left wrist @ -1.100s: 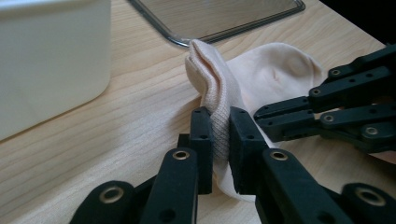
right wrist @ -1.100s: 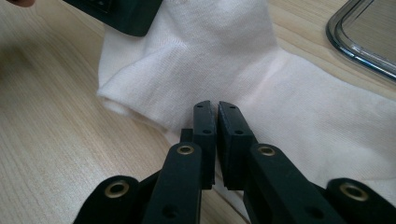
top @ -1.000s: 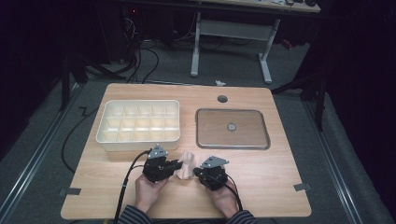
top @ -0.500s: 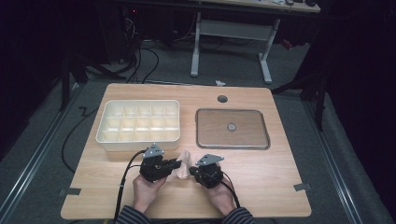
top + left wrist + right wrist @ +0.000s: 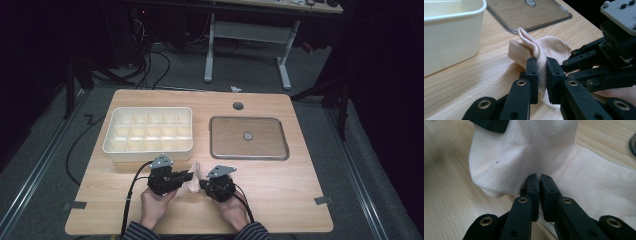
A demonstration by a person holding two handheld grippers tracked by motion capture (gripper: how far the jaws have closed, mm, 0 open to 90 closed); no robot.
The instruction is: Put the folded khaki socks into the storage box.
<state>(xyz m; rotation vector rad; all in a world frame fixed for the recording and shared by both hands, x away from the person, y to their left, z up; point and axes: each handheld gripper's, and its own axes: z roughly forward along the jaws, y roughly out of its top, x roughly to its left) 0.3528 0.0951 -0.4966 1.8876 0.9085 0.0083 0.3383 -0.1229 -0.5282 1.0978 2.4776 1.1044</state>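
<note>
The left gripper (image 5: 542, 75) pinches a bunched fold of a pale peach sock (image 5: 536, 53), and the right gripper (image 5: 539, 182) has its jaws pressed together on the sock's (image 5: 529, 147) thin fabric edge. The sock (image 5: 194, 176) lies low in the middle of the high view, between both grippers on the wooden table (image 5: 280, 195). The left gripper view shows its ribbed cuff (the high view gives just a crumpled lump), while behind stand an empty cream compartment box (image 5: 149, 131) and a flat clear lid (image 5: 248, 137).
</note>
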